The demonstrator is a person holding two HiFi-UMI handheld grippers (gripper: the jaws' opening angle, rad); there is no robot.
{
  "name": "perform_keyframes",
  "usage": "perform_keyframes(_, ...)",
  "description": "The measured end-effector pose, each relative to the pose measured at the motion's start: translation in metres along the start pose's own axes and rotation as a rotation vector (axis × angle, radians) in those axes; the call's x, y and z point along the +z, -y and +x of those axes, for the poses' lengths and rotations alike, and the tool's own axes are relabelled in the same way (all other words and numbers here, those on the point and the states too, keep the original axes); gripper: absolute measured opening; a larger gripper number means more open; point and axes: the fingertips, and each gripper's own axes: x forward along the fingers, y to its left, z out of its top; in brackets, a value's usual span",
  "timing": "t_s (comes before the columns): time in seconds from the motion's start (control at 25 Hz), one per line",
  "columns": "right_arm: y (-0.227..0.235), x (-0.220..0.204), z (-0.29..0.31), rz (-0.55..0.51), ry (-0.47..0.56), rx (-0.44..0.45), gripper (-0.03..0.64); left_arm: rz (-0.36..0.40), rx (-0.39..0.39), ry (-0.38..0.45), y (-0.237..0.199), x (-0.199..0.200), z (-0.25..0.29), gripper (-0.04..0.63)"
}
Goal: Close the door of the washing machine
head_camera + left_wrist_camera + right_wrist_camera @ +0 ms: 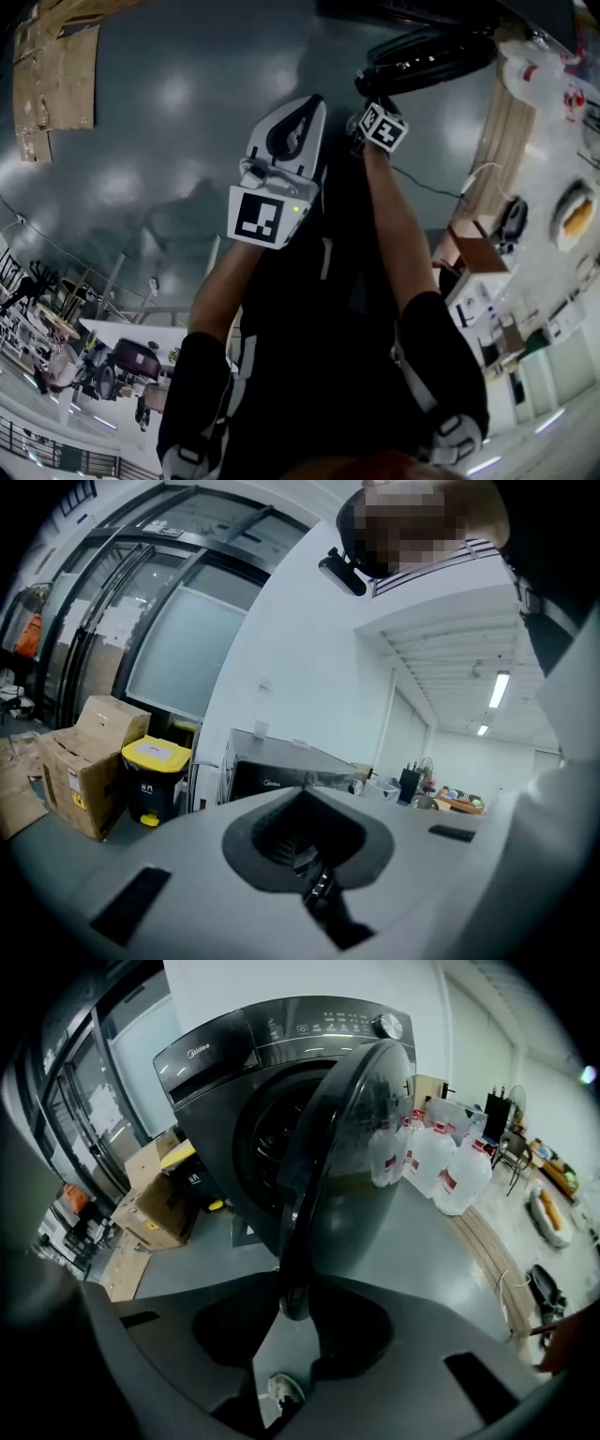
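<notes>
washing machine [281, 1049] stood dark on the grey floor [422, 1251], control panel along its top, drum mouth [272, 1138] uncovered. its door [361, 1138] stood wide open, nearly edge-on in the right gripper view, with the rim's lower edge coming down close to the camera.

right tongs [292, 1283]: spread. the door's rim stood between the two tips, and a sliver of floor showed between the rim and one tip (the other side was too dark to tell whether it touched). in the head view the right arm [398, 234] stretched straight to the door's dark rim, marker cube [384, 127] at its end.

left tongs [305, 794]: pressed together, nothing in them, aimed at a white wall [309, 649] and a glazed partition [178, 639]. in the head view they hung beside the right arm, short of the door and apart from it.

surroundings: cardboard boxes [80, 761] with a yellow-lidded bin [155, 778] just beside them, near the partition. a cluster of big water bottles [436, 1162] stood on the floor beyond the door. flattened cardboard [56, 75] lay on the floor at the head view's upper left.
</notes>
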Motion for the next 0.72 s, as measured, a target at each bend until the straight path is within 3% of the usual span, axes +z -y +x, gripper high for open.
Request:
perform_keyframes(0.24, -0.033, 0.024, 0.012, -0.050, 0.025, 0.000, 0.103, -0.020, 0.035, 0.002, -0.023, -0.004, 0.009, 0.006)
perform_keyframes(0.72, -0.074, 0.064, 0.037, -0.014, 0.031, 0.033, 0.104, -0.046, 0.136, 0.034, -0.069, 0.007, 0.020, 0.006)
